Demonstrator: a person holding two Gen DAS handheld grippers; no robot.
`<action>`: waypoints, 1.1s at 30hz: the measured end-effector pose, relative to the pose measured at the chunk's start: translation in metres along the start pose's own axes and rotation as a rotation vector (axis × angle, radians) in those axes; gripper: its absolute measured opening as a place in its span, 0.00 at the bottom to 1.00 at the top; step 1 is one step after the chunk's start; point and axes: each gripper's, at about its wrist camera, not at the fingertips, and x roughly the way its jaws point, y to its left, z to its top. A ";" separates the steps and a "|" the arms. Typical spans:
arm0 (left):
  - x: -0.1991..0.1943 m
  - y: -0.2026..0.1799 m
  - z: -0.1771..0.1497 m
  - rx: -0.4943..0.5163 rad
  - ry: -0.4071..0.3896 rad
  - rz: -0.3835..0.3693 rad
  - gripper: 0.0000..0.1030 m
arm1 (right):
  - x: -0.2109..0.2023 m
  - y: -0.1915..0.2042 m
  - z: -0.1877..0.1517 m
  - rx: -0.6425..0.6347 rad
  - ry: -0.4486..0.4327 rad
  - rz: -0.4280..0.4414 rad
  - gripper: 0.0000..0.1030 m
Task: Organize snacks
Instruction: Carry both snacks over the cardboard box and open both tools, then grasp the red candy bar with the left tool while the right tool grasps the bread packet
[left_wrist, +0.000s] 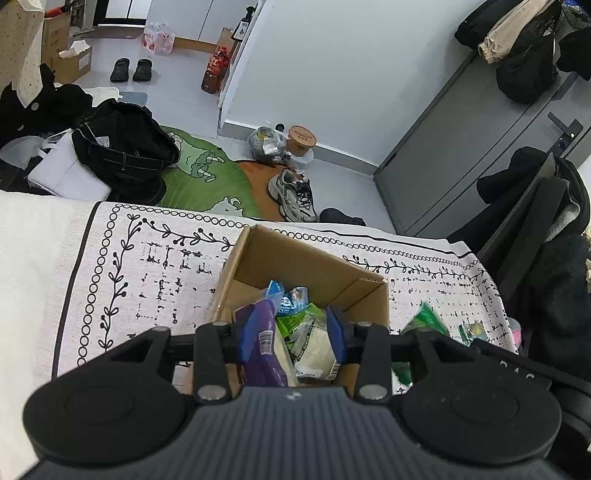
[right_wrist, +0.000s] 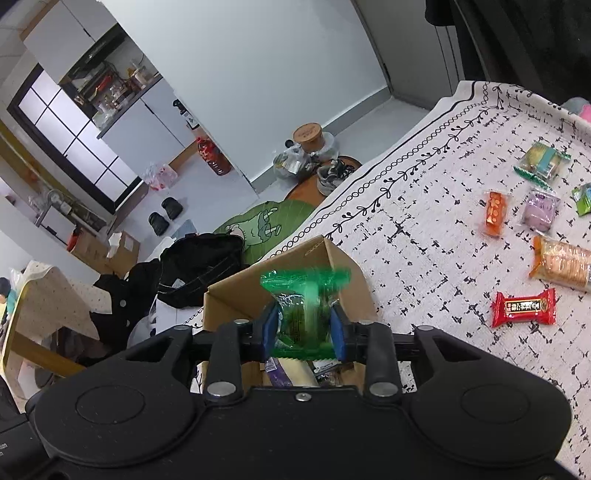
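My right tongs (right_wrist: 304, 326) hang over the cardboard box (right_wrist: 343, 266), their pads either side of a green snack packet (right_wrist: 304, 295); I can't tell whether they pinch it. I'd drop it well inside. Left tongs (left_wrist: 291, 334) spread, empty.

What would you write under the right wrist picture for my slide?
Right gripper brings a green snack over the box, with more snacks waiting on the cloth.
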 end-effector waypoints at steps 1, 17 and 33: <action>0.000 0.000 0.000 0.001 0.001 -0.001 0.41 | -0.001 -0.001 0.001 -0.001 -0.003 -0.005 0.35; 0.010 -0.043 -0.014 0.101 0.029 -0.056 0.83 | -0.038 -0.069 0.022 0.021 -0.065 -0.142 0.62; 0.015 -0.119 -0.030 0.212 0.072 -0.081 0.92 | -0.074 -0.130 0.043 0.049 -0.106 -0.207 0.89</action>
